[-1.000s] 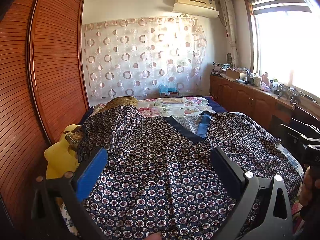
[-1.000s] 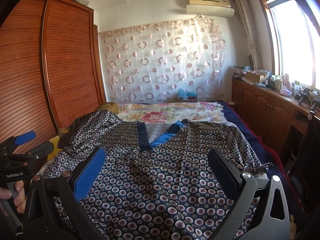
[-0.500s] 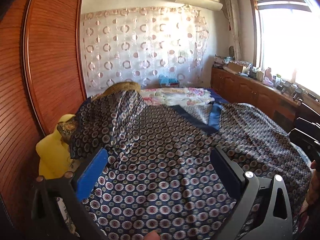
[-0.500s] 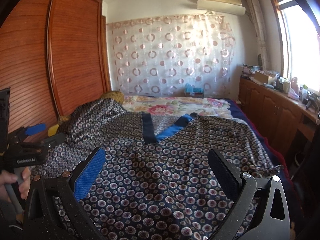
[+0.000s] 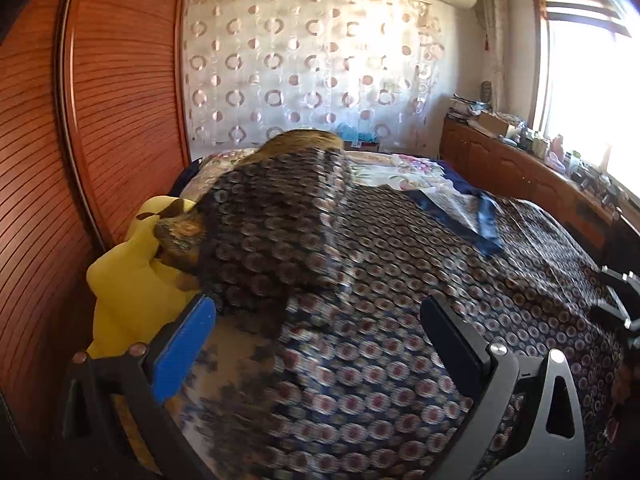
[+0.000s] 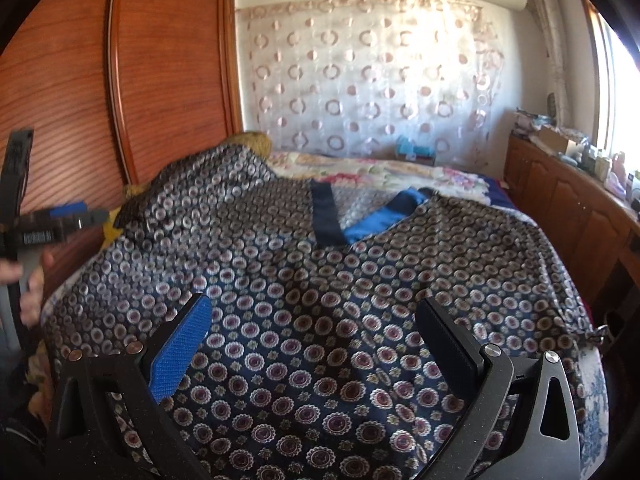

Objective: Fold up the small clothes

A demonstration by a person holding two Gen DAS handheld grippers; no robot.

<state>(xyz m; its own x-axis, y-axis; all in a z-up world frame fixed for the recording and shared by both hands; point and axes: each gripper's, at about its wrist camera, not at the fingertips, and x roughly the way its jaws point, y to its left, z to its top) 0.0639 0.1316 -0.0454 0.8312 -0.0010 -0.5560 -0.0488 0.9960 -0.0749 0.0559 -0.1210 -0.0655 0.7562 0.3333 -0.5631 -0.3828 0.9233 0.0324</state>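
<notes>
A dark blue garment with a circle print and a blue neck band lies spread flat over the bed, collar toward the far end. Its left sleeve drapes over a raised pillow, seen blurred in the left wrist view. My left gripper is open and empty above the garment's left side, near that sleeve. It also shows in the right wrist view at the far left. My right gripper is open and empty above the garment's lower middle.
A yellow plush toy sits at the bed's left edge against the wooden wardrobe. A floral bedsheet shows beyond the collar. A wooden cabinet with clutter runs along the right wall under the window.
My left gripper has swung left and forward toward the left sleeve and the plush toy. My right gripper has moved forward and lower over the garment. Both stay open.
</notes>
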